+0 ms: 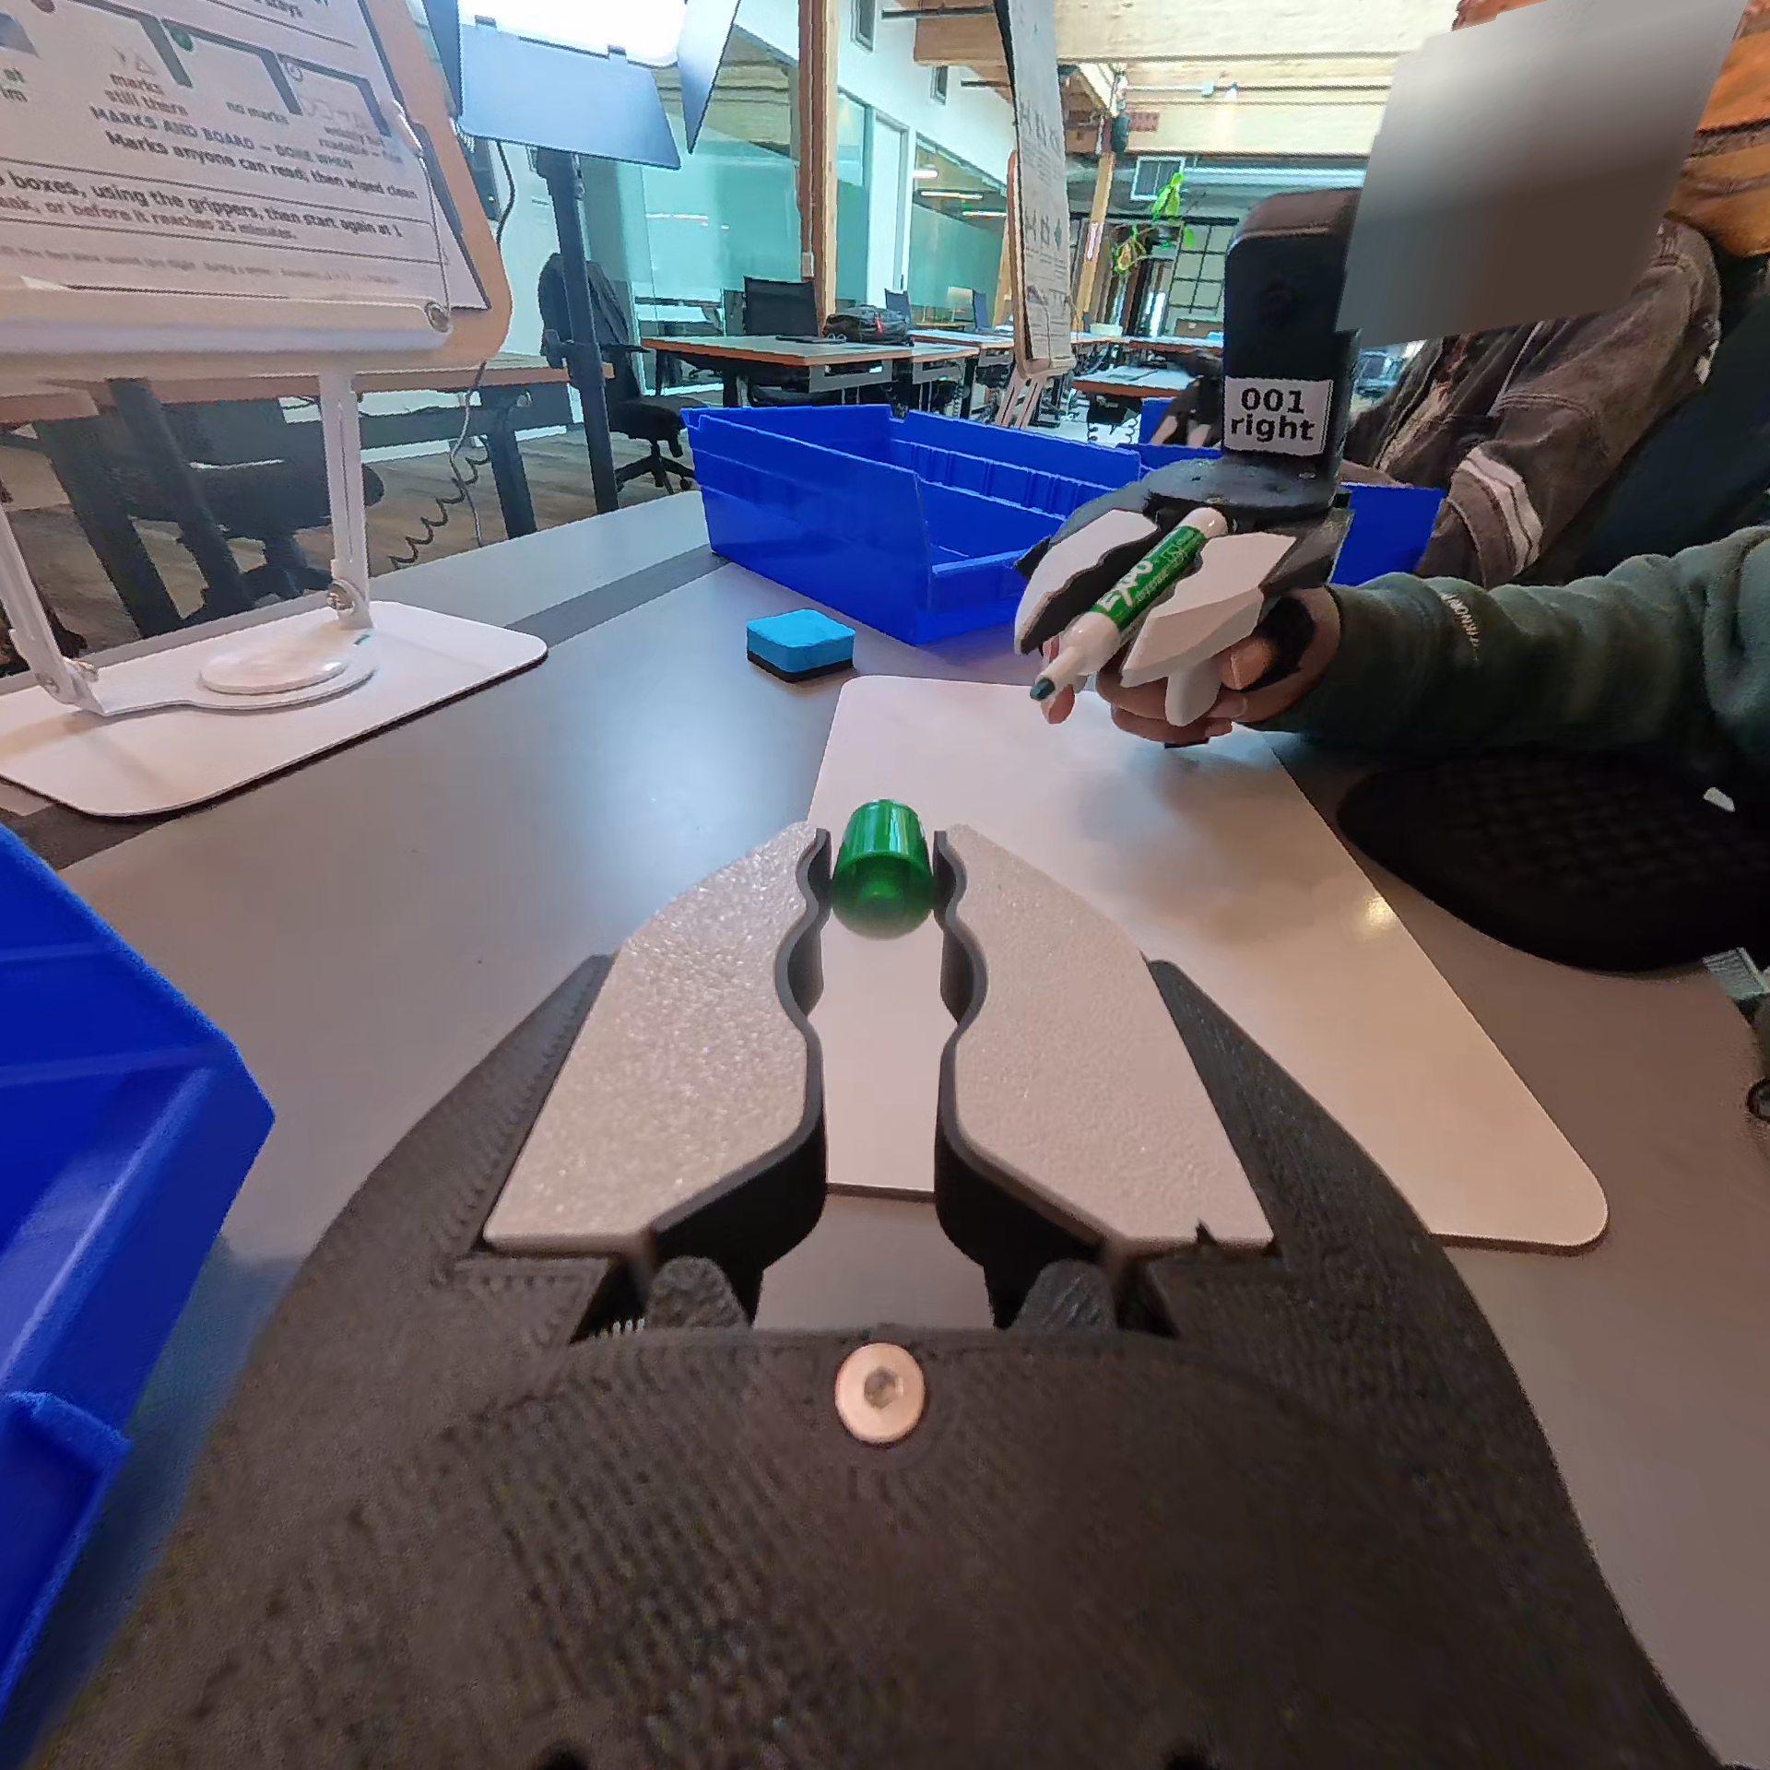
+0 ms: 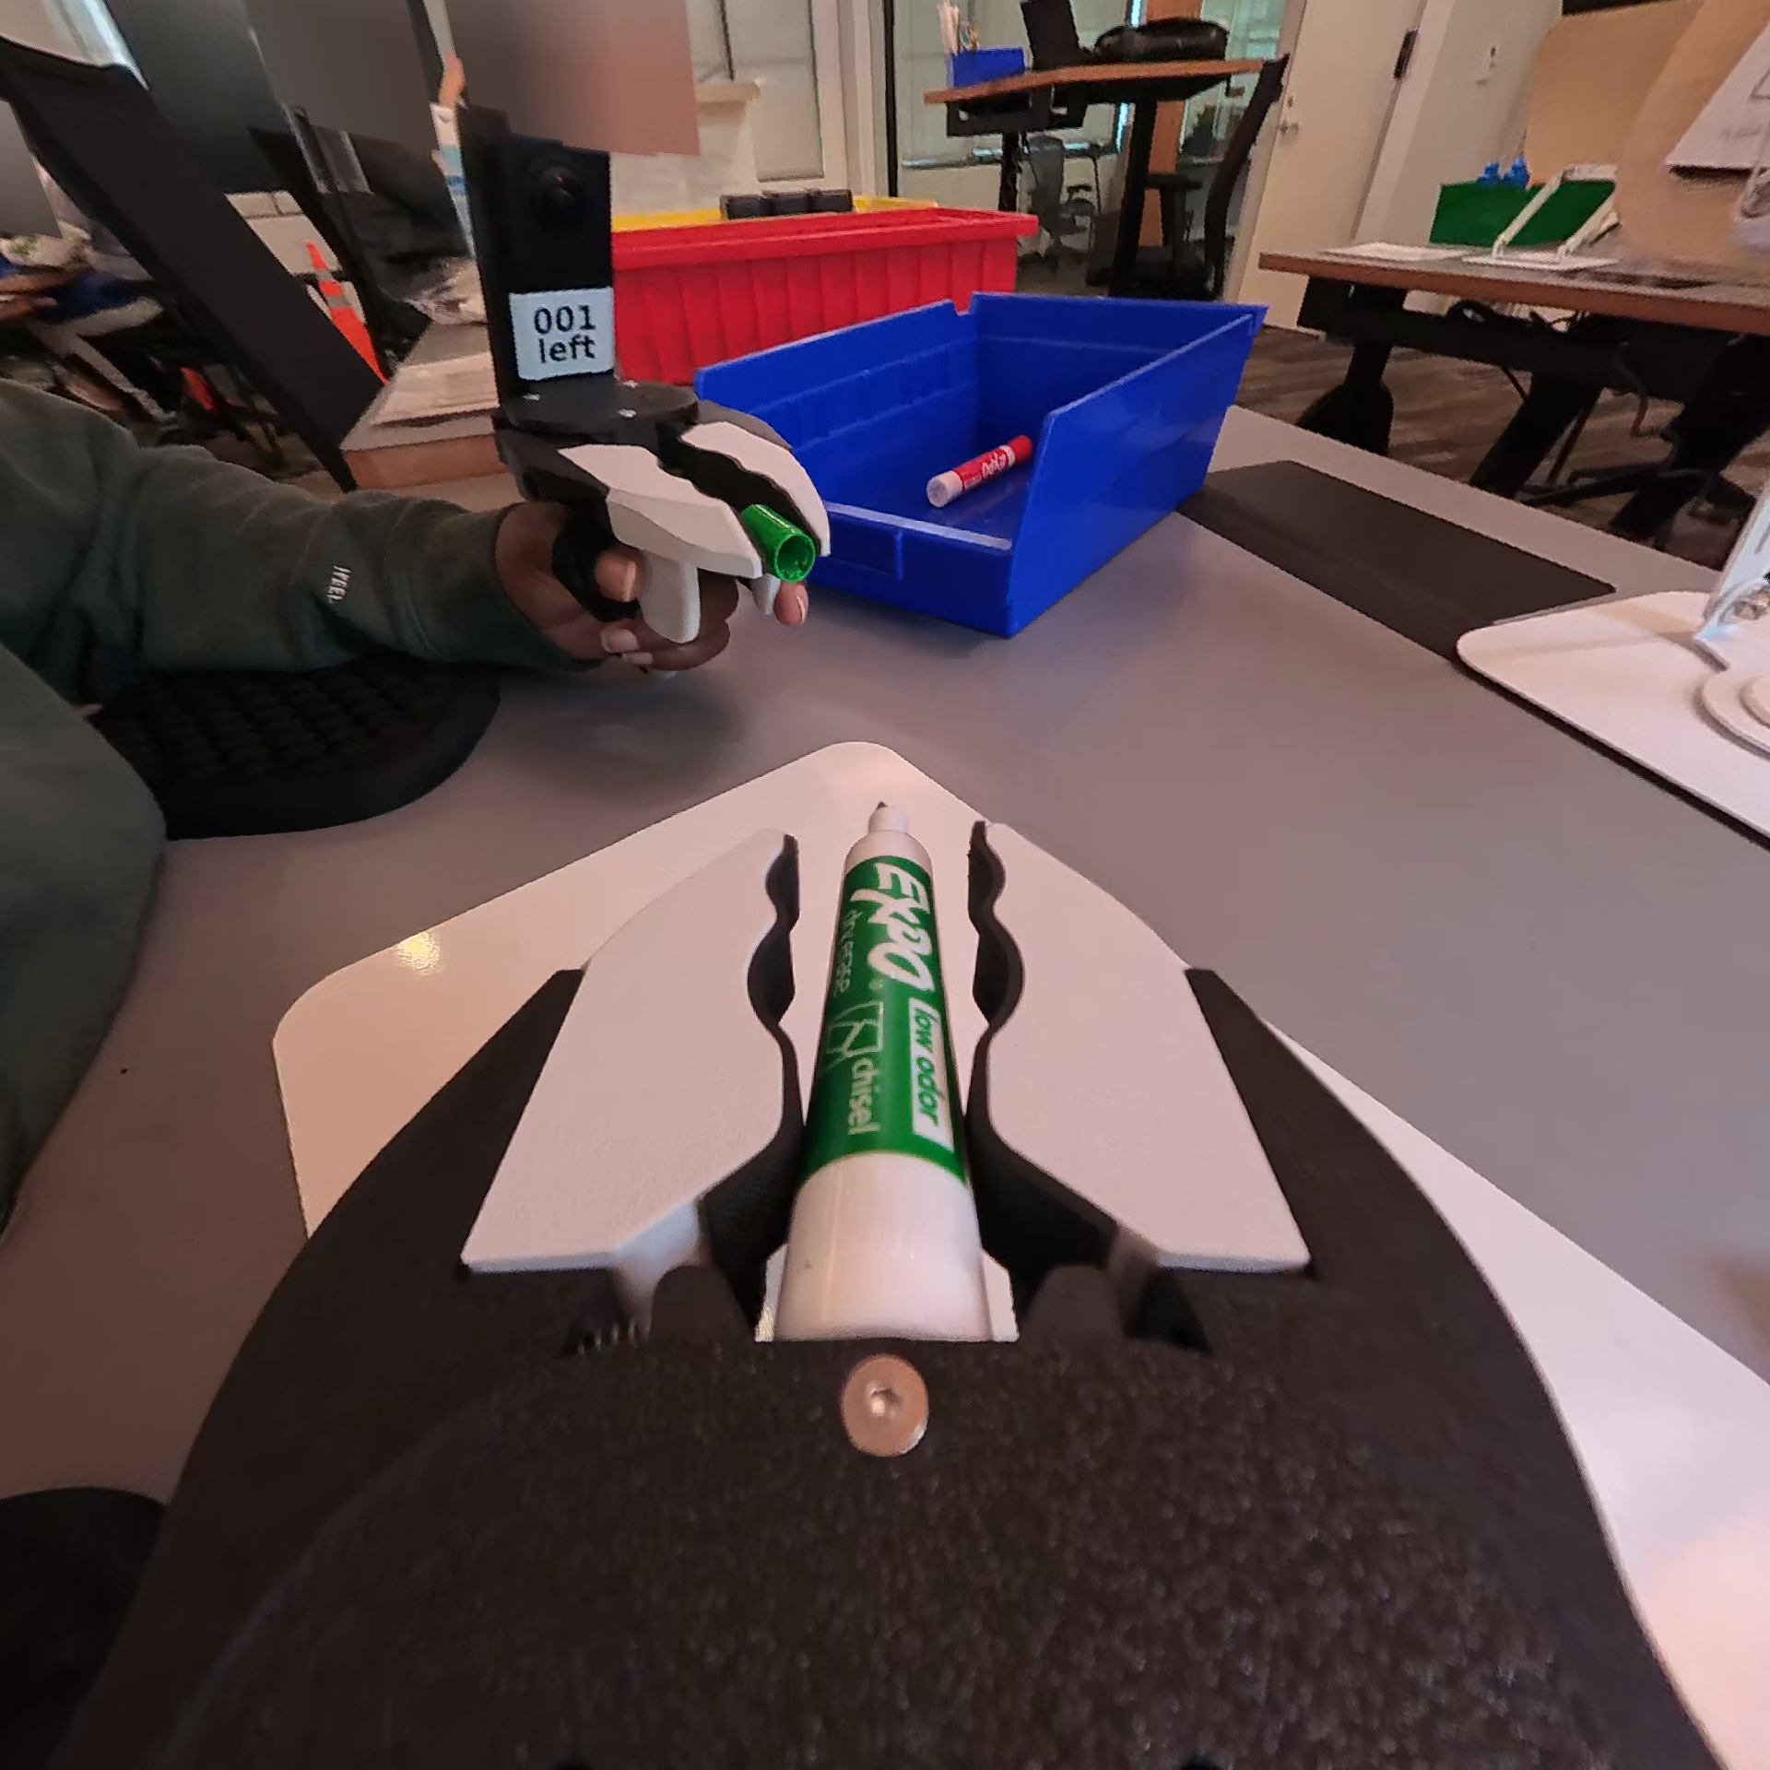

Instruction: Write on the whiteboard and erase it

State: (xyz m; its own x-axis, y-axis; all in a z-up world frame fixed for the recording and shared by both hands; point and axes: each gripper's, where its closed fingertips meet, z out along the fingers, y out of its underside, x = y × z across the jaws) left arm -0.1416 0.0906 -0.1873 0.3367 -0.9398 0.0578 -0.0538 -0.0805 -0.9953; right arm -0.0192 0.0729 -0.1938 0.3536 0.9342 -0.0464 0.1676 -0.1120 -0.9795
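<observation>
**Inspector:** Status of the right gripper?

**Assistant:** Its jaws are closed narrowly on the green marker, barrel lying lengthwise between the fingers, bare chisel tip pointing forward and down. The tip sits above the whiteboard, near its far corner; I cannot tell whether it touches.

**Inspector:** And the left gripper?

**Assistant:** Jaws closed to a narrow gap, pinching the green cap at the fingertips, open end outward. It is held over the near part of the board, well apart from the marker.

**Inspector:** Board condition?

**Assistant:** The visible surface is white and unmarked. It lies flat on the grey table. The blue eraser rests on the table just beyond the board's far edge, in front of a blue bin. A second blue bin holds a red marker.

**Inspector:** Step in hand?

**Assistant:** In my judgement, uncapping is complete and writing has not started.

**Inspector:** Next move?

**Assistant:** Lower the tip onto open board and draw with light, steady pressure. The cap should be kept clear of the stroke path.
</observation>
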